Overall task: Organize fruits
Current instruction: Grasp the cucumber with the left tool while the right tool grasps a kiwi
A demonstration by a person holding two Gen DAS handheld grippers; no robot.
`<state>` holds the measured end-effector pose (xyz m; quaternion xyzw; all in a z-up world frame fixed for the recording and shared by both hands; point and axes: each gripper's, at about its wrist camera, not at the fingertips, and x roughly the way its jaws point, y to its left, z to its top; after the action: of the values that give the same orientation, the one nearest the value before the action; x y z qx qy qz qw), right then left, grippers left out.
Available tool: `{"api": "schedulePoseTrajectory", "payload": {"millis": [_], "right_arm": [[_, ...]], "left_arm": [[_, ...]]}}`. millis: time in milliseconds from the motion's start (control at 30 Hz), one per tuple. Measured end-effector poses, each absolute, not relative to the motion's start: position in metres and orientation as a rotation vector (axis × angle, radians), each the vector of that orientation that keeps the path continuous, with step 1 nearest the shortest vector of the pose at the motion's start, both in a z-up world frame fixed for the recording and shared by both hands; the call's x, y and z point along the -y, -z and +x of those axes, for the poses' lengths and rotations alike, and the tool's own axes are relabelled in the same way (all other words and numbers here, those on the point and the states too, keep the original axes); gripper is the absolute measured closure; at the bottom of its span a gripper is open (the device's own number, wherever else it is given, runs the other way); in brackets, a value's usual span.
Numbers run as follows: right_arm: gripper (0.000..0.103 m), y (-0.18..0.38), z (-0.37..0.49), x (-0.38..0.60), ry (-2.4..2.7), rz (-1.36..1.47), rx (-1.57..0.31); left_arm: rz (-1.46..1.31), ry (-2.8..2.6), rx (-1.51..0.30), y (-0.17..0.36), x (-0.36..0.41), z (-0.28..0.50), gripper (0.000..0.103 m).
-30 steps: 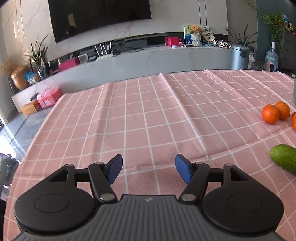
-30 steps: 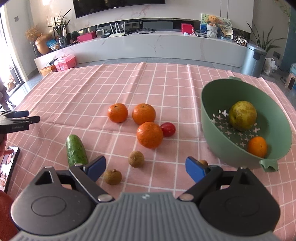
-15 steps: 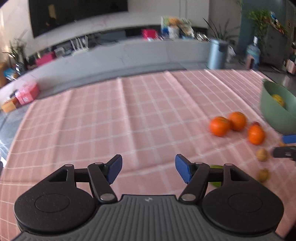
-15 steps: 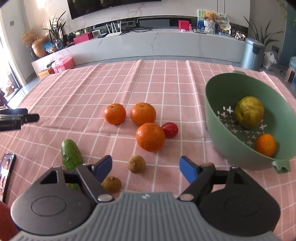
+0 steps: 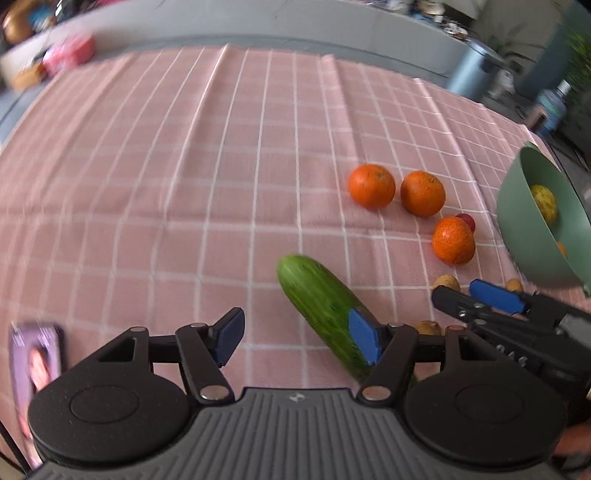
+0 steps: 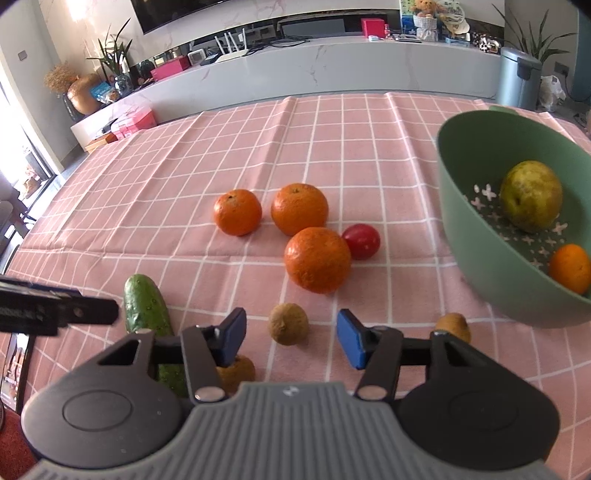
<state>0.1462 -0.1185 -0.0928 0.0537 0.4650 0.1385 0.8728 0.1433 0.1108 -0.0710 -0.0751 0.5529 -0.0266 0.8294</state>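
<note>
You're in somebody's living room here: big wall-mounted TV [image 6: 177, 11] over a long marble media console [image 6: 332, 70], wifi router [image 6: 234, 46], potted plants [image 6: 110, 59], a teddy bear [image 6: 424, 14], a pedal bin [image 6: 517, 77], and a table in a pink checked tablecloth [image 6: 258, 147].

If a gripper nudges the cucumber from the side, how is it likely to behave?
The cucumber is a rounded cylinder lying flat on the tablecloth, so it would probably roll. Its skin looks smooth, so the pads may slip. It looks stiff.
</note>
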Motion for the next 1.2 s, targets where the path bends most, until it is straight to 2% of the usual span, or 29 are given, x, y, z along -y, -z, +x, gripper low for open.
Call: {"api": "schedulePoseTrajectory", "payload": {"millis": [167, 233, 300, 533, 700, 867, 1000, 1200], "right_arm": [[0.066, 0.102, 0.151, 0.118, -0.297, 0.118, -0.992], [0.072, 0.104, 0.150, 0.118, -0.301, 0.119, -0.991], [0.082, 0.104, 0.151, 0.118, -0.311, 0.113, -0.989], [0.082, 0.102, 0.147, 0.125, -0.315, 0.121, -0.979], [0.082, 0.096, 0.141, 0.133, -0.321, 0.133, -0.964], [0.082, 0.089, 0.135, 0.142, -0.322, 0.149, -0.936], [0.081, 0.087, 0.131, 0.151, -0.320, 0.165, -0.924], [0.081, 0.088, 0.129, 0.160, -0.323, 0.183, -0.926]], "left_arm": [[-0.213, -0.010, -1.169, 0.069, -0.102, 0.140, 0.025], [-0.211, -0.044, -1.163, 0.069, -0.098, 0.138, 0.020], [-0.205, -0.070, -1.156, 0.070, -0.094, 0.138, 0.017], [-0.202, -0.155, -1.140, 0.070, -0.086, 0.135, 0.011], [-0.168, -0.226, -1.070, 0.062, -0.082, 0.125, 0.013], [-0.311, -0.213, -1.141, 0.072, -0.094, 0.123, 0.012], [-0.452, -0.212, -1.159, 0.079, -0.102, 0.122, 0.015], [-0.530, -0.187, -1.196, 0.095, -0.093, 0.129, 0.025]]}}
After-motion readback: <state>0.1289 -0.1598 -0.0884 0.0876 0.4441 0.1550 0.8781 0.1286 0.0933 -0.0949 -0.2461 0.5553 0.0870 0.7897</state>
